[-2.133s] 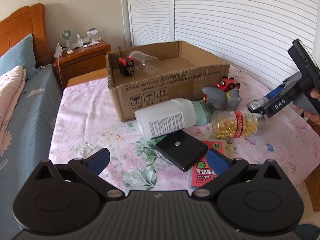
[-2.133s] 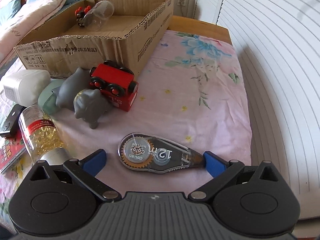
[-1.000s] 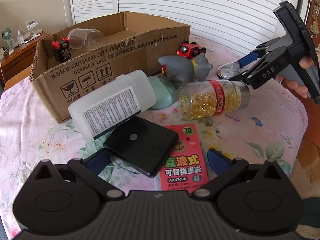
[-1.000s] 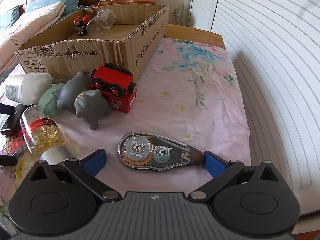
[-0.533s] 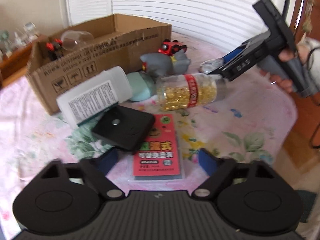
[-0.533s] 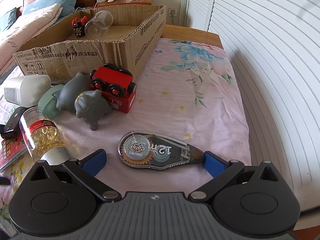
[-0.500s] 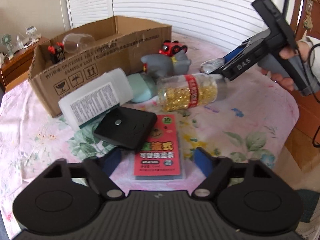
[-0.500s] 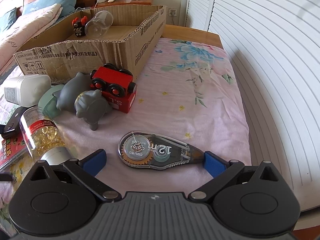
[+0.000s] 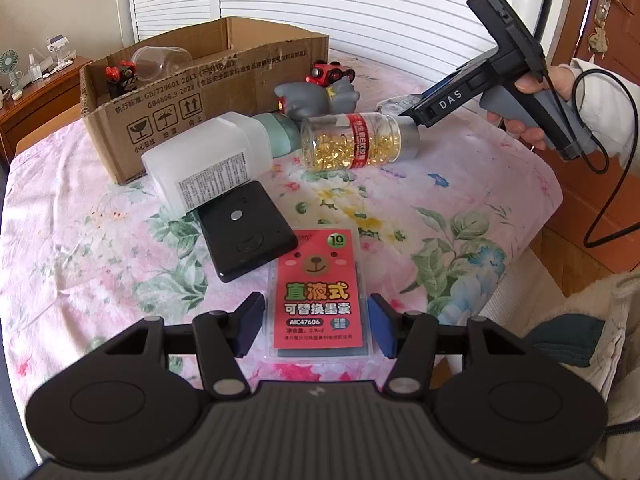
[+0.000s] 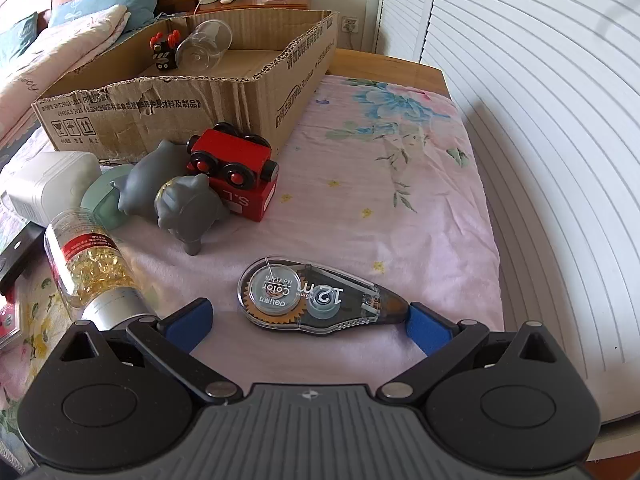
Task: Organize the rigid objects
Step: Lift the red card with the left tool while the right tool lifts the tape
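Our left gripper (image 9: 316, 324) is closing its jaws around the flat red-labelled ink cartridge pack (image 9: 320, 300) on the floral bedsheet (image 9: 460, 216); whether the pads touch it yet we cannot tell. At the pack's eleven o'clock lies a black rectangular device (image 9: 244, 236). Our right gripper (image 10: 308, 320) holds its jaws spread either side of the clear teardrop-shaped correction tape dispenser (image 10: 316, 296), not gripping. The brown cardboard box (image 10: 256, 92) sits at the dispenser's eleven o'clock.

A pink floral bedsheet (image 9: 100, 248) carries a red card pack (image 9: 318, 300) with green lettering, a flat black box (image 9: 244, 228), a brown cardboard box (image 10: 256, 92), a red toy train (image 10: 234, 168), a grey toy (image 10: 188, 208) and a jar of golden capsules (image 9: 352, 142).
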The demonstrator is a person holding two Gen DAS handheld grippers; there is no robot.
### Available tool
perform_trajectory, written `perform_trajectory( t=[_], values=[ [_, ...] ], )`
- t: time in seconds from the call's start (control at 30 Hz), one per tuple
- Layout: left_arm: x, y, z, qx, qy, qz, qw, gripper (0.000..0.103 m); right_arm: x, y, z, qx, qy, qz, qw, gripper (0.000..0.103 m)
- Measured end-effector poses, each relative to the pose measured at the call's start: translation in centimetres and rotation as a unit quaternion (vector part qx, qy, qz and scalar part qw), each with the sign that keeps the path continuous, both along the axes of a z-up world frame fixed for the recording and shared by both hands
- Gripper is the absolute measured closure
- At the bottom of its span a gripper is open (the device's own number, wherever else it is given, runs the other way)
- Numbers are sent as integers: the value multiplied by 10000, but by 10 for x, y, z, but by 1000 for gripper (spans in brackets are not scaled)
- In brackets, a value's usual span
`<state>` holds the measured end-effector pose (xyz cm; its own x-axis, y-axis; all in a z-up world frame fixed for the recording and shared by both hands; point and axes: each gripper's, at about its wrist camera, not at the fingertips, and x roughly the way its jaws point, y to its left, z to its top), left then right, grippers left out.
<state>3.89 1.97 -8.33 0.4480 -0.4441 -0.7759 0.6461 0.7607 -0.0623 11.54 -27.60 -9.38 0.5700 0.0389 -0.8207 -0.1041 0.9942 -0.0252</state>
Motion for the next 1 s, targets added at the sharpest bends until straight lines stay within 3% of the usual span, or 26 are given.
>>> perform_trajectory(
  t=[0.13, 0.27, 0.3, 0.5, 1.0],
  values=[
    [4, -6, -3, -79, -100, 15, 9999, 42, -1, 1, 0, -3, 11, -4, 10000, 0],
    [5, -13, -3, 55, -192, -45, 9998, 44, -2, 1, 1, -8, 42, 20, 10000, 0],
    [4, -13, -3, 87, -207, -8, 9997, 48, -2, 1, 1, -7, 42, 33, 10000, 0],
    [3, -13, -2, 95, -177, 196, 9996, 48, -3, 0, 1, 9, -35, 25, 10000, 0],
    [3, -15, -2, 82, -206, 240, 9995, 48, -13, 6, -4, 29, -351, -814, 9961, 0]
  ],
)
